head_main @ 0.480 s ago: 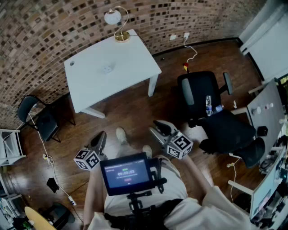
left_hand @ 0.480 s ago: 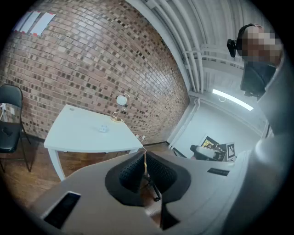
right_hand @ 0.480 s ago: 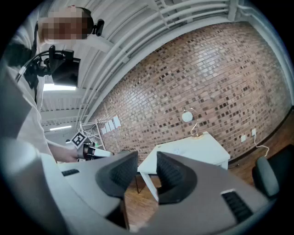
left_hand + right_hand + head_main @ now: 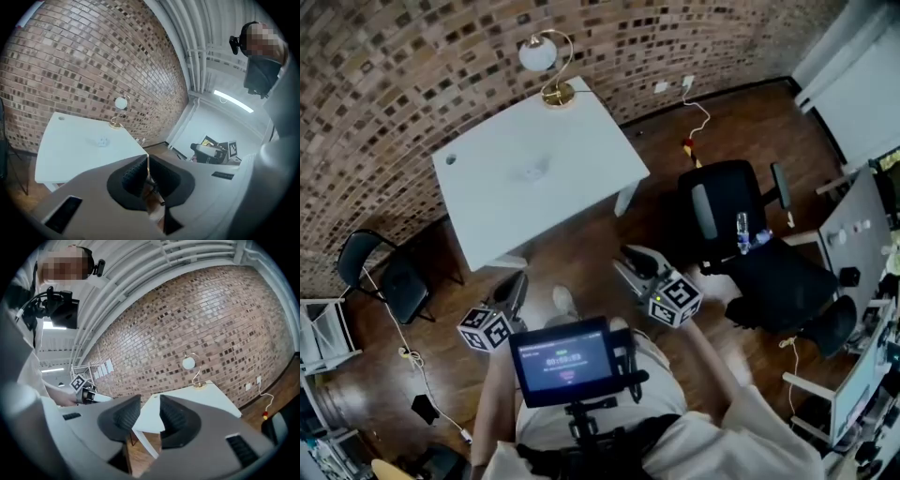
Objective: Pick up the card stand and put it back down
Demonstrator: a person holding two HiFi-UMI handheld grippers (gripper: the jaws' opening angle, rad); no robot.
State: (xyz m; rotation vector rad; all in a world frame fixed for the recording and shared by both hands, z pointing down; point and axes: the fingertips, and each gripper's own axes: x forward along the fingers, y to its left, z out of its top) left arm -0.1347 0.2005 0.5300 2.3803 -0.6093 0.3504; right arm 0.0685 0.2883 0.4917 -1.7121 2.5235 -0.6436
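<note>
Card stand (image 4: 530,172) is, as far as the blur allows, the small pale thing lying near the middle of the white counter (image 4: 581,141). It sits well apart from both grippers. In the left gripper view it is a faint round smudge (image 4: 102,140). Which way it points, and how its long axis lies, cannot be told. A lamp (image 4: 546,66) with a brass base stands at the counter's far corner, against the brick wall (image 4: 412,56).

The left gripper (image 4: 514,286) has its fingers closed together, with nothing between them. The right gripper (image 4: 630,258) has its fingers apart and empty, aimed toward the counter.

The screen (image 4: 562,361) on the person's chest shows digits too blurred to read. Each gripper's cube carries black-and-white square markers and no words.
</note>
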